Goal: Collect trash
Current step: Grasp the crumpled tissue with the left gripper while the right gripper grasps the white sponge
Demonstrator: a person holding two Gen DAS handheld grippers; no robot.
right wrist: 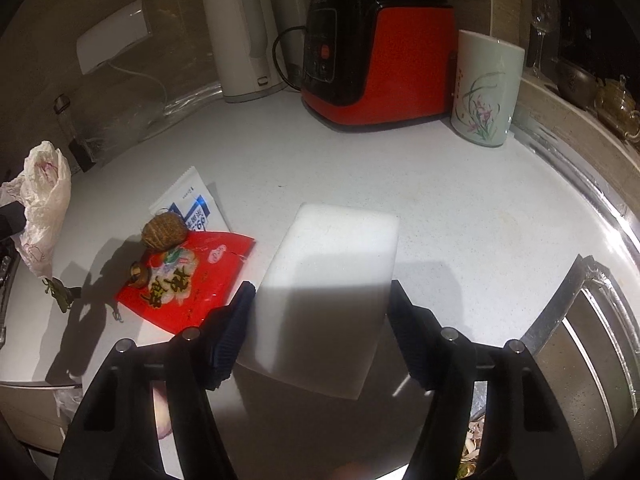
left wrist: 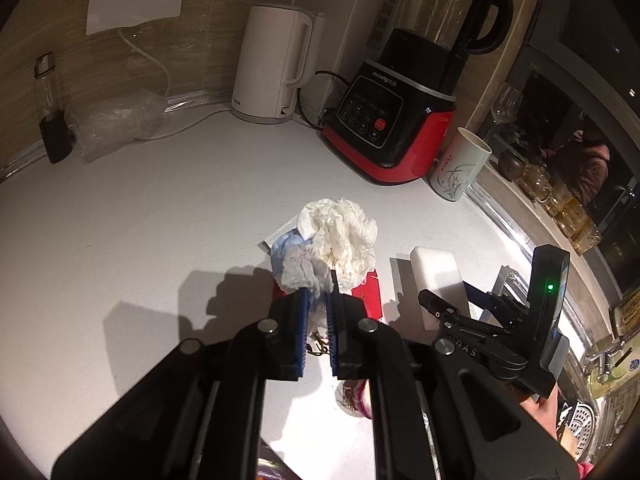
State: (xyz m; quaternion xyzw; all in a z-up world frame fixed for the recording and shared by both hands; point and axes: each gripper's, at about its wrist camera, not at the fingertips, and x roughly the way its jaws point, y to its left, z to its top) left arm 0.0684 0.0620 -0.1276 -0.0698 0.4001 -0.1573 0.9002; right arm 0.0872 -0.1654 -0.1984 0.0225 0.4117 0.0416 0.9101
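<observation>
1. Left tongs (left wrist: 317,308) clenched on crumpled tissue wad (left wrist: 334,240), lifted above the red packet (right wrist: 188,280).
2. Right tongs (right wrist: 320,320) spread wide around white sponge block (right wrist: 332,280), just right of red packet; contact unclear.
3. Brown husk (right wrist: 165,232) sits on red packet's far edge; blue-white sachet (right wrist: 188,200) behind it.
4. Sink rim (right wrist: 560,304) right of packet; bare counter (right wrist: 460,208) beyond sponge block.
5. Far from packet: red blender (right wrist: 380,56), kettle (right wrist: 240,40), floral cup (right wrist: 486,92) line the wall.
</observation>
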